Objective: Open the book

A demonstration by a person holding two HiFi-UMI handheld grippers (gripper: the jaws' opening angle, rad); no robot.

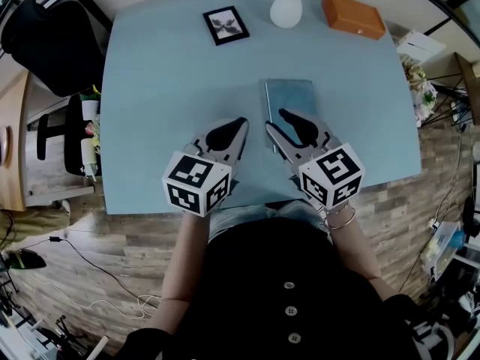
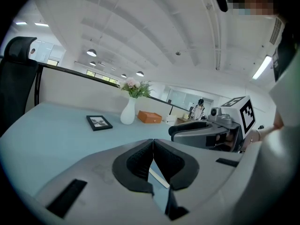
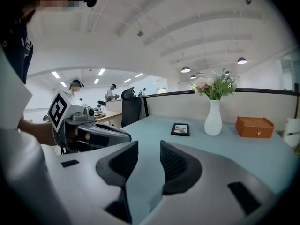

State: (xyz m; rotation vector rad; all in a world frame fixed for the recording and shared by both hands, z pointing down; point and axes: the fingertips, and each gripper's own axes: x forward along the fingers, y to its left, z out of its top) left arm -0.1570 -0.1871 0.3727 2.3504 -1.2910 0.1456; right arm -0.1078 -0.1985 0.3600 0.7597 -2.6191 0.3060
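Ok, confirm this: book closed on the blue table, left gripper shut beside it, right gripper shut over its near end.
One thing is wrong: the right gripper is open, jaws apart in the right gripper view. The book is closed on the table, the left gripper shut beside it.

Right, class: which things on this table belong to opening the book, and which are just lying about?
Belong to the job: book; left gripper, jaws together; right gripper, jaws apart.

Just lying about: picture frame; vase of flowers; orange box.
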